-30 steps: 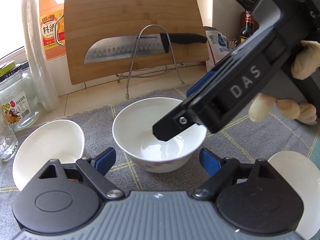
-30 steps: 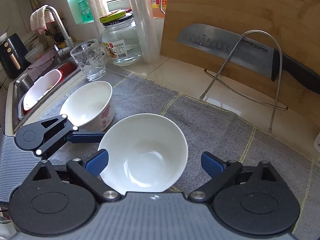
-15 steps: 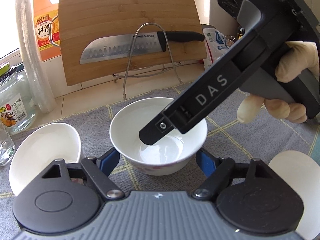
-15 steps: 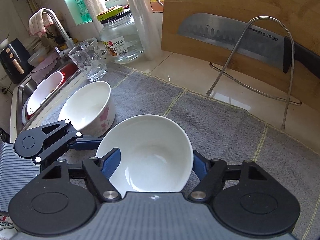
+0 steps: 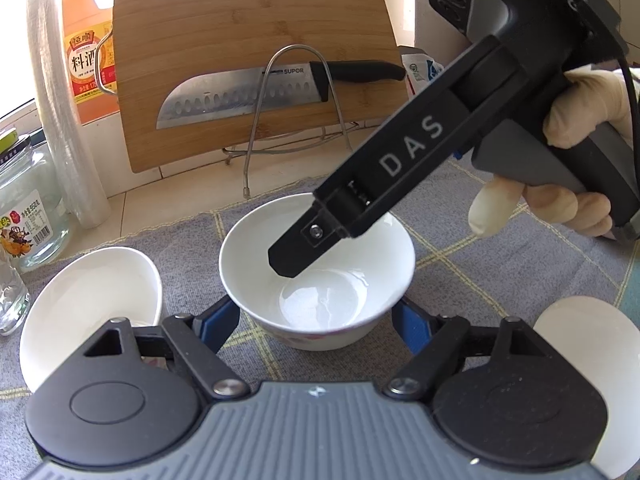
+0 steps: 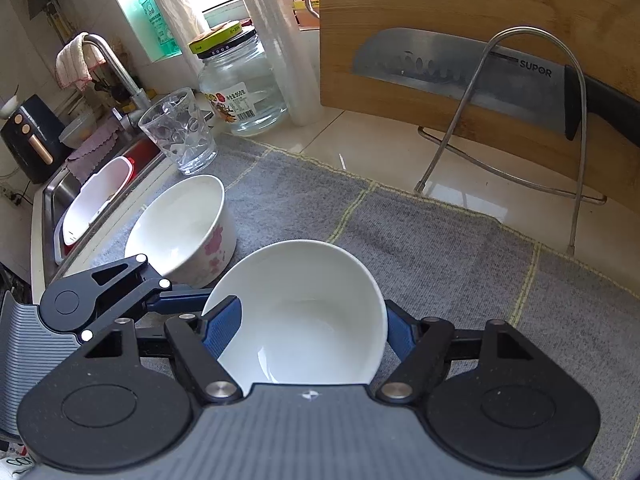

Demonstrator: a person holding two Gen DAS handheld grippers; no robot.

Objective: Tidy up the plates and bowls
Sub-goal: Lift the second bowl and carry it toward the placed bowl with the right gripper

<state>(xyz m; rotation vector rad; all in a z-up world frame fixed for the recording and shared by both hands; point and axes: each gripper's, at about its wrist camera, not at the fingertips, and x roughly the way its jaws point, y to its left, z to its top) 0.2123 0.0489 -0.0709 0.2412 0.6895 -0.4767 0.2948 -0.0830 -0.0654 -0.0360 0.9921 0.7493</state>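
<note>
Bowl (image 5: 316,276) sits between both tongs' blue pads, left (image 5: 316,320) and right (image 6: 310,328), each clamping it.

Cloth (image 6: 420,240): two bowls on it. Near bowl (image 6: 304,320) between right gripper (image 6: 314,330) fingers; second bowl (image 6: 180,228) just beside it, far-left. Drinking glass (image 6: 180,132) and jar (image 6: 240,84) beyond second bowl. Sink (image 6: 52,196) far left. Cutting board (image 6: 480,8) far right, knife (image 6: 460,68) before it, on wire stand (image 6: 576,184).
</note>
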